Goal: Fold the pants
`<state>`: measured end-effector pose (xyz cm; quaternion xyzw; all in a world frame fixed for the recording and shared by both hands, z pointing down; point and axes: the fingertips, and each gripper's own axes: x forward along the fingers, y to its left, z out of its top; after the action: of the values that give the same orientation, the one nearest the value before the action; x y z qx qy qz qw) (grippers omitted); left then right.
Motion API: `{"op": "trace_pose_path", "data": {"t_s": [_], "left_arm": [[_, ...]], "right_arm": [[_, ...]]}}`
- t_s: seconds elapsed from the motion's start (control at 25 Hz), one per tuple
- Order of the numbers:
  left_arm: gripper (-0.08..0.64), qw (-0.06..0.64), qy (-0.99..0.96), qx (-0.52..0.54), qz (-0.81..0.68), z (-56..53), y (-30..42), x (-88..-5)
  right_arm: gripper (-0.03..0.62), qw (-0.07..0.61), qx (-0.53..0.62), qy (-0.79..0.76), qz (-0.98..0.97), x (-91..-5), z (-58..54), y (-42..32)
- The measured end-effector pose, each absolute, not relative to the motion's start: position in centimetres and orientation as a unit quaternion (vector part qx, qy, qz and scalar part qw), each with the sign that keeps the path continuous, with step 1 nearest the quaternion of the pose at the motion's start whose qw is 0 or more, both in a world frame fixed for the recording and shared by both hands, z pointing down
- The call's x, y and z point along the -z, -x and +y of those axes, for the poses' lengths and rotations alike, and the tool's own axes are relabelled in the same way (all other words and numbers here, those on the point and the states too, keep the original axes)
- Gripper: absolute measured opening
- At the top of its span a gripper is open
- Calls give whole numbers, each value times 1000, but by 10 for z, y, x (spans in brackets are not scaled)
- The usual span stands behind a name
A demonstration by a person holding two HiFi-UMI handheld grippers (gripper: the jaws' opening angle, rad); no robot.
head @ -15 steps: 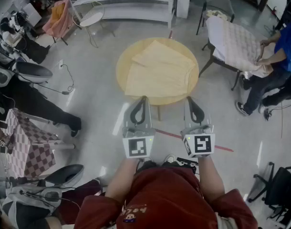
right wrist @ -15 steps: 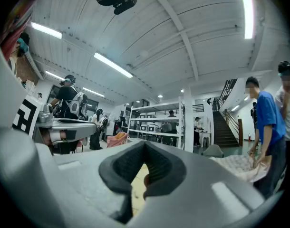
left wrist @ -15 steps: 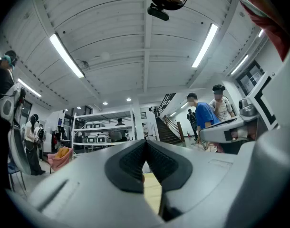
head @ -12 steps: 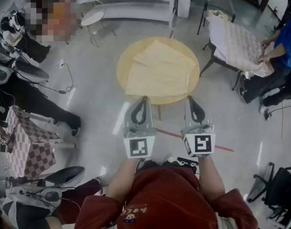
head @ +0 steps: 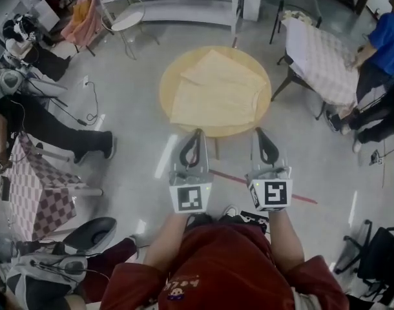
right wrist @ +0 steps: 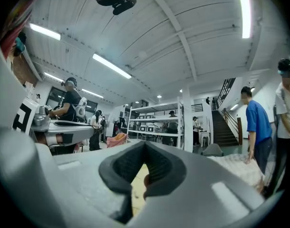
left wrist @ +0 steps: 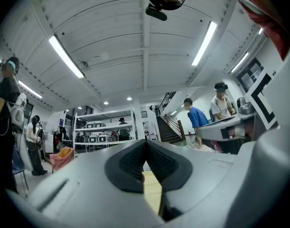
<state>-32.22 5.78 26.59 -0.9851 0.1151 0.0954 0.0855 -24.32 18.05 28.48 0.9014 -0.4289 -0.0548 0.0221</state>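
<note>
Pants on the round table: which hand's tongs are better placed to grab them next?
Left, marginally: the left tongs point at the pants' near edge; the right tongs sit off its corner. Both are shut.

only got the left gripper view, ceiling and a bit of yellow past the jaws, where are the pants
Observer: The pants lie flat on the round wooden table, straight ahead of the person.
Operator: is either gripper on them
Observer: No. In the head view the left gripper and the right gripper sit side by side, tips near the table's near rim, clear of the pants.
Operator: right one holding anything
Observer: No. The right gripper view shows its jaws together with nothing between them.
</note>
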Motion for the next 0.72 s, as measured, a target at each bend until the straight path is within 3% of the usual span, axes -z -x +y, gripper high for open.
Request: {"op": "trace_pose_path", "data": {"t_s": [0.72], "left_arm": [[8,104,983,-79,132,108,323,-272]], "right_arm": [[0,-9,48,-897,-439,-296,235,231]]}}
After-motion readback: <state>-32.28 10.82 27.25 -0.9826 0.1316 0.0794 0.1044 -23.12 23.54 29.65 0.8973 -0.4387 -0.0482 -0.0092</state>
